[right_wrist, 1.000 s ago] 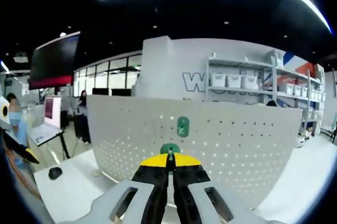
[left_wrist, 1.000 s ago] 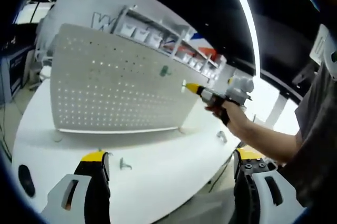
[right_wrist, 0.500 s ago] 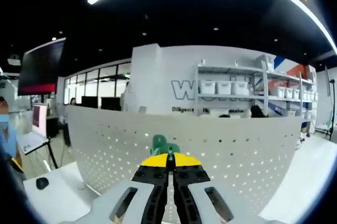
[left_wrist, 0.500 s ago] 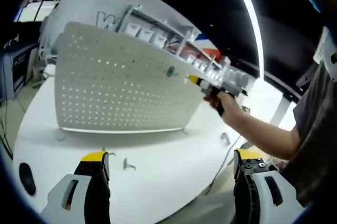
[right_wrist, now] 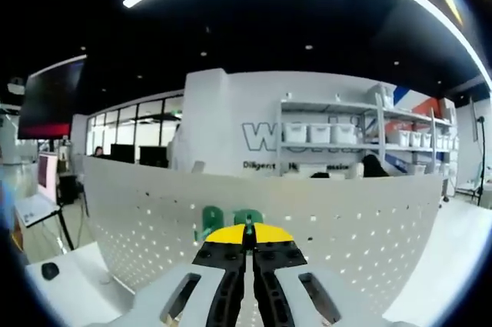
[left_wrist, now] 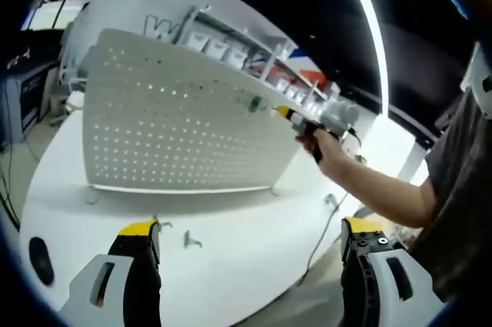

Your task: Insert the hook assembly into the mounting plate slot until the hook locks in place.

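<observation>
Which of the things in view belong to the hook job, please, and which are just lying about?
Job: pegboard; green hook in right hand-held gripper; green hook on board.

Lying about: loose metal hooks on table; black object; shelf bins.

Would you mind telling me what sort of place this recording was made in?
Probably an open-plan workshop or lab: a white perforated board stands on a white table, shelving with white storage bins lines the wall, and a monitor hangs at left.
</observation>
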Motion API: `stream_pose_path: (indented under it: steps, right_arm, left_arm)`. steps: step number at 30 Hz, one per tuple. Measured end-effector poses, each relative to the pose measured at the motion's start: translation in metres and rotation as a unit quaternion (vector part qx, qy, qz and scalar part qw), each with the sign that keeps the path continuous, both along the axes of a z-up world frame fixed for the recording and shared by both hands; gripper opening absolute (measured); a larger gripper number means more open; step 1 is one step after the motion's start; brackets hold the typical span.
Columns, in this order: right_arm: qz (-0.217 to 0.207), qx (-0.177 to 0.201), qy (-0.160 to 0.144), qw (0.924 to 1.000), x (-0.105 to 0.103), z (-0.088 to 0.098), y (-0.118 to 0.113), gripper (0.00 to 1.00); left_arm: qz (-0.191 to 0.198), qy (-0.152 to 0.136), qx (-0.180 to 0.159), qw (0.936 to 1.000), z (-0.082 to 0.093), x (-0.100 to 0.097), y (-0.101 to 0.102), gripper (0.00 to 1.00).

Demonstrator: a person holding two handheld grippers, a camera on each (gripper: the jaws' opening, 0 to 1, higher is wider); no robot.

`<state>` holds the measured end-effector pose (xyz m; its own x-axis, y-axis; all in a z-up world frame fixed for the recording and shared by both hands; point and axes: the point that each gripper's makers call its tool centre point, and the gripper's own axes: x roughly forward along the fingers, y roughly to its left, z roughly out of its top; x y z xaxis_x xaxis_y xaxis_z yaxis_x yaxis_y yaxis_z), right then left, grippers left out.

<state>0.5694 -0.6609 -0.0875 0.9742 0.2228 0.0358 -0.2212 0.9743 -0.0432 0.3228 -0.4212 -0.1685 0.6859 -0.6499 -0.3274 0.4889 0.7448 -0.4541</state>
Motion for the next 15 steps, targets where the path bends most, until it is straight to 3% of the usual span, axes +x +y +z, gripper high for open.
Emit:
stream_pose_path:
  steps: [15]
  right_arm:
    - [-0.024,0.002,-0.035,0.9991,0.012,0.007,-0.006,0.0]
  left_arm:
    - [0.008,0.008,0.0,0.9999,-0.005,0.001,0.004,1.0]
